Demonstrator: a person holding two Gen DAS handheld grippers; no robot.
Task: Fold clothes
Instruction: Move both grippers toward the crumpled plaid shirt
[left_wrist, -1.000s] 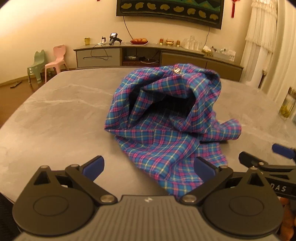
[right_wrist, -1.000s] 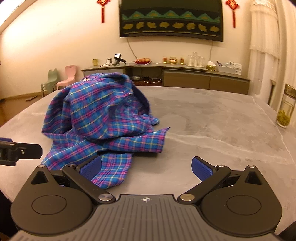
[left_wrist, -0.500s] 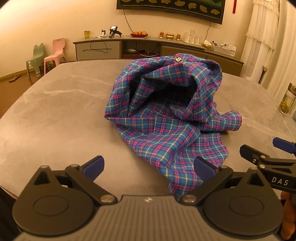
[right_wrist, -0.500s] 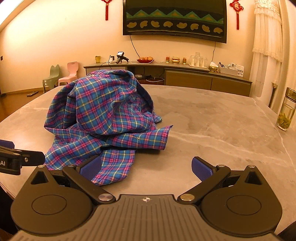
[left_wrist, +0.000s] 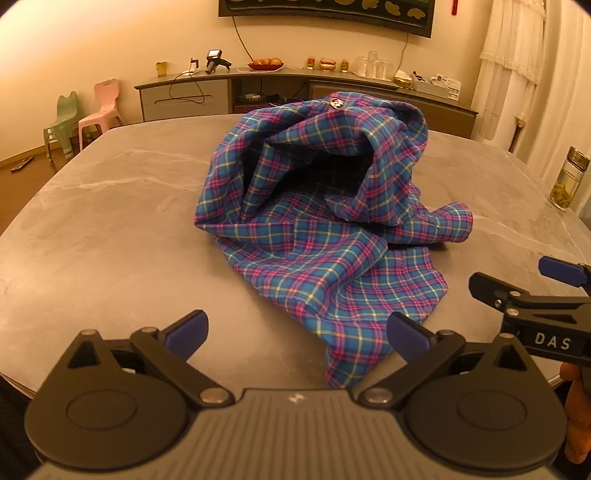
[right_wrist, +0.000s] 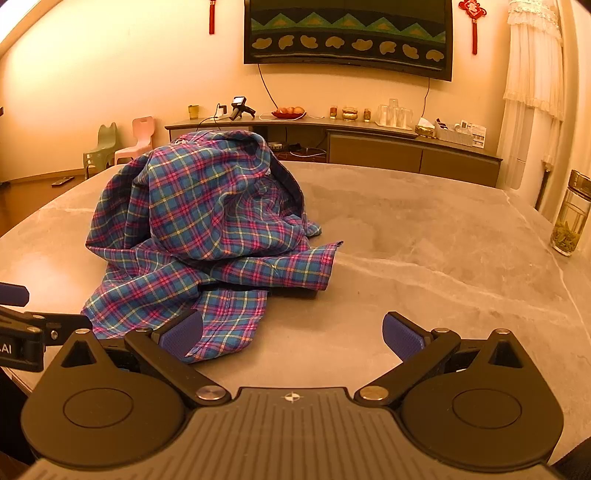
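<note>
Jaws standing wide apart on both grippers, gripping nothing. Left gripper (left_wrist: 295, 328) hovering over the near edge of the surface (left_wrist: 110, 229), its right pad sitting just over the shirt (left_wrist: 325, 221) hem. Right gripper (right_wrist: 291, 332) hovering beside it, left pad overlapping the shirt (right_wrist: 207, 221) hem in view; contact unclear. Shirt lying crumpled in a heap mid-surface, one sleeve trailing right. Bottle (right_wrist: 569, 218) standing far right, well apart
</note>
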